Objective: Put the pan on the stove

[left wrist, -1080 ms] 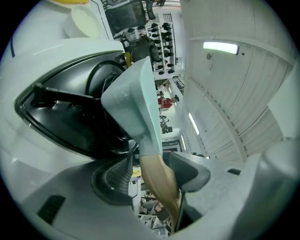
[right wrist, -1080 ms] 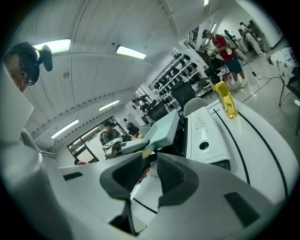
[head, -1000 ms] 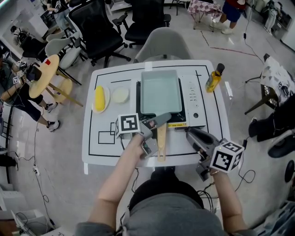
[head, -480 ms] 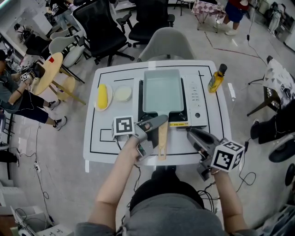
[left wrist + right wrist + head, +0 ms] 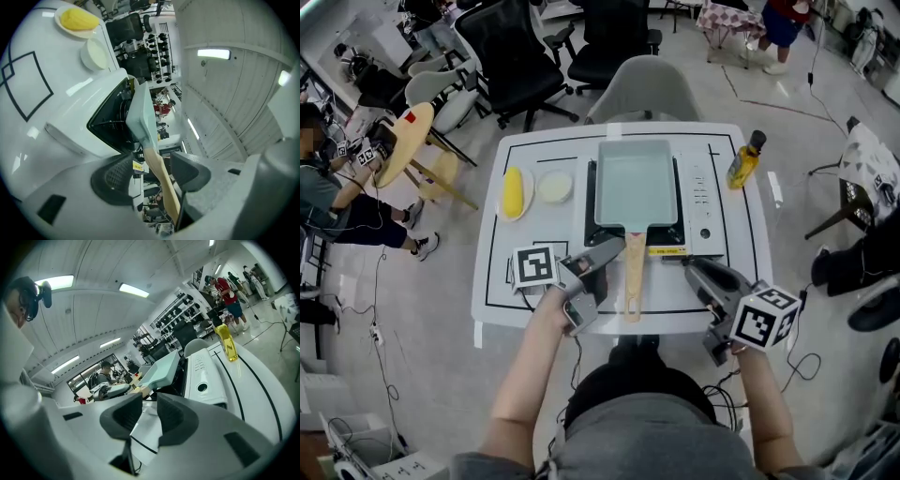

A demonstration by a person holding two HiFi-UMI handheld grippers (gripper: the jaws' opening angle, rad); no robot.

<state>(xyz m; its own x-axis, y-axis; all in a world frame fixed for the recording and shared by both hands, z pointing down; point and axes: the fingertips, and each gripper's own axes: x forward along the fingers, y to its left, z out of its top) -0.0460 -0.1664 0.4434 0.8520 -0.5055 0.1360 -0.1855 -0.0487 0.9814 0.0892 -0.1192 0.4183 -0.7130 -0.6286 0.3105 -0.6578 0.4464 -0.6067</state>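
On the left of the white table (image 5: 499,246) a plate (image 5: 527,202) carries one yellow food piece (image 5: 514,190), cob-shaped, and just beside it a small bowl (image 5: 541,187) shows a pale cream inside; you cannot tell whether that is a filling or the bowl's own surface. Your left gripper (image 5: 605,274) hangs over the table's near edge, just left of the wooden handle (image 5: 633,277). Its jaws stand well apart, and in the left gripper view the handle runs through the gap close to one jaw, with neither pad pressing on it. The pan (image 5: 636,183), a pale green rectangle, sits on the black top of the stove (image 5: 701,192), showing only its own floor. Its handle reaches out past the stove's front towards you. Right of the handle your right gripper (image 5: 690,266) points at the stove's near corner, its jaws parted by a narrow gap with only tabletop seen between them. At the far right, beside the stove's control strip, stands a bottle (image 5: 742,164) of yellow liquid with a dark cap, upright.
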